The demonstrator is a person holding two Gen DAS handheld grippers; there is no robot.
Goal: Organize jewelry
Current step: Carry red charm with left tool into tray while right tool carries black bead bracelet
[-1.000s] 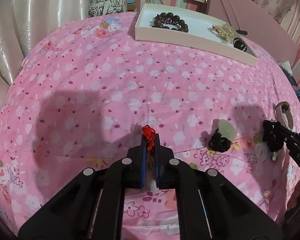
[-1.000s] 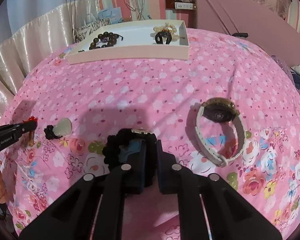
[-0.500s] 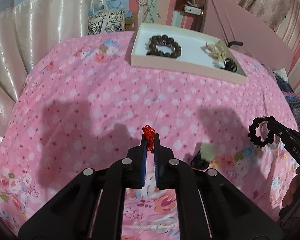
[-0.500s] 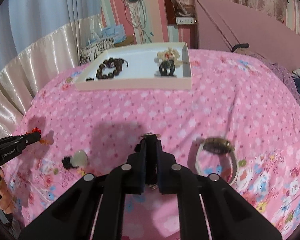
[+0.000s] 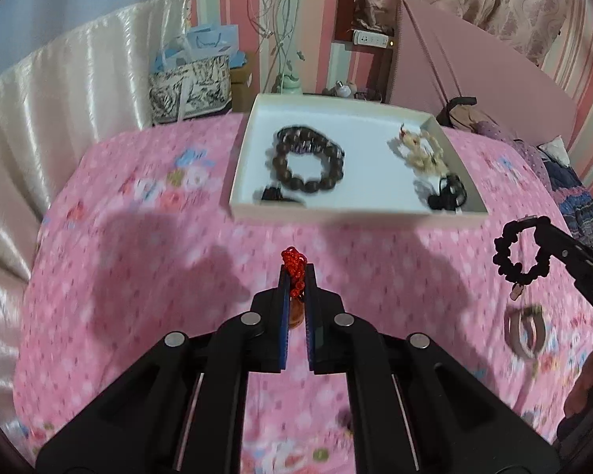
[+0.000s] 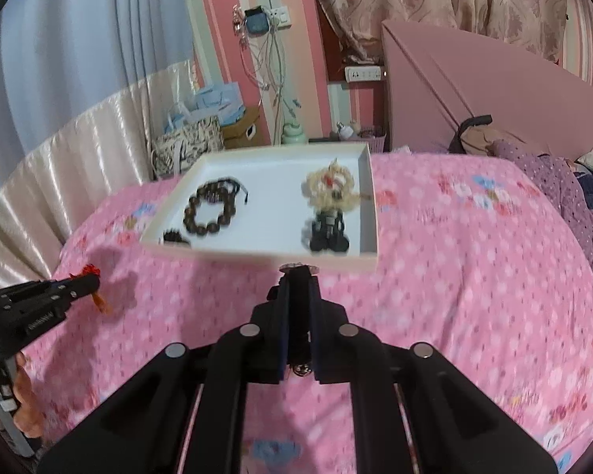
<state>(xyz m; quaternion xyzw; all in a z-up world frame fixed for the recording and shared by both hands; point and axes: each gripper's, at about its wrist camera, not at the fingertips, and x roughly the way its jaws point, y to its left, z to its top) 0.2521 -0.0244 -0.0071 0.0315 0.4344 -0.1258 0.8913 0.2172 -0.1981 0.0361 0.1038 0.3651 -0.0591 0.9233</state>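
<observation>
While both tongs hang above the pink floral bed (image 5: 146, 316), the left tongs (image 5: 296, 276) are pressed together on a red knotted cord (image 5: 294, 262), its red loops poking out past the tips and an amber-orange piece hanging between the blue pads lower down; same cord shows red at the tip in the right wrist view (image 6: 87, 269) with the orange bit dangling under it. Right tongs (image 6: 298, 276) are clamped on a black beaded bracelet (image 5: 520, 252), which hangs as a loop off the tip at the right edge of the left wrist view, small pale charm at its bottom; in the right wrist view only a dark strip between the pads and a metal bit at the tip are visible. A hand (image 6: 25, 399) holds the left tool's handle at lower left. On the bed below the black bracelet lies a watch (image 5: 527, 330), blurred. Farther back a white tray (image 5: 245, 166) sits on the bed, near its far edge. Inside: dark brown bead bracelet (image 5: 308, 162) on the left, small dark item (image 5: 274, 194) at the near-left corner, cream bead cluster (image 5: 419, 150) on the right, black piece (image 5: 446, 195) just in front of it. Behind the bed: patterned bag (image 5: 189, 87), striped pink wall, cables, pink headboard (image 5: 474, 71)
</observation>
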